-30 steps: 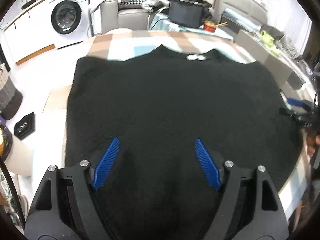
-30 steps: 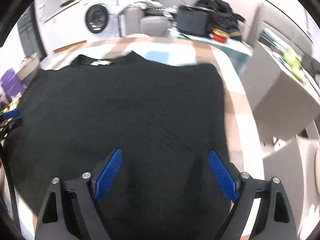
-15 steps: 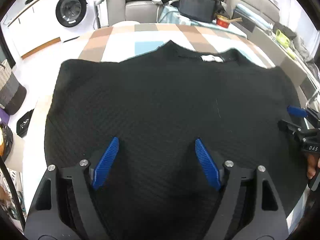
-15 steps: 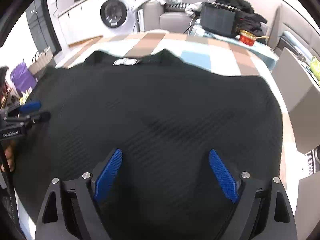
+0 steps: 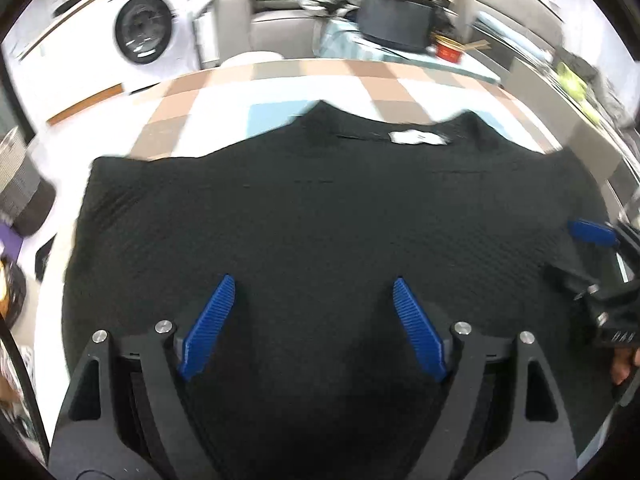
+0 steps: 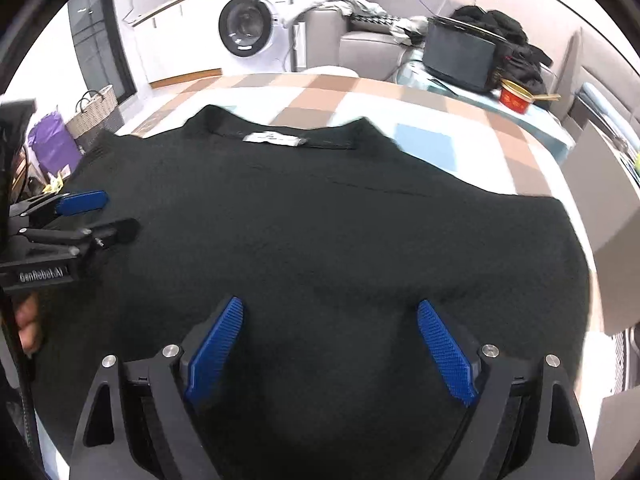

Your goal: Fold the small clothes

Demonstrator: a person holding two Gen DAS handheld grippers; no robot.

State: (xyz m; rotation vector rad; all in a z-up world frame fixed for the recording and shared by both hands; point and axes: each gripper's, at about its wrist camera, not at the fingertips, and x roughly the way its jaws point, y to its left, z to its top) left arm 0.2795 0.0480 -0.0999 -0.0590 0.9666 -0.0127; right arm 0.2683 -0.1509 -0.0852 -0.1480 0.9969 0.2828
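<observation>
The black knitted garment (image 5: 320,216) is lying spread flat on the checked table cover (image 5: 224,92), its neckline with the white label (image 6: 272,138) pointing away from both tools and its hem coming toward them and passing under both cameras; its long axis, shoulder to shoulder, is running across the frames, so the two side edges are sitting out to either hand.

The left gripper (image 5: 310,286) is hanging over the lower middle of the cloth, and the garment's left edge is lying well off to its outer side; the right gripper (image 6: 330,308) is hanging over the same lower band, with the right side edge away to its outer side (each tool is showing at the rim of the other's view, so they are working side by side above the cloth). Judging by this, each hand is the nearer one for its own side, and a lengthwise fold would be calling for a reach outward to an edge, or a drop onto the hem below.

The left gripper's jaws are standing wide apart and have just been opening a little further; nothing is lying between its blue pads (image 5: 208,326), only the knit beneath them. The right gripper's jaws are likewise spread wide, its pads (image 6: 214,346) pinching nothing; whether either tool's tips are brushing the fabric I cannot tell, since the dark knit is hiding any gap.
</observation>
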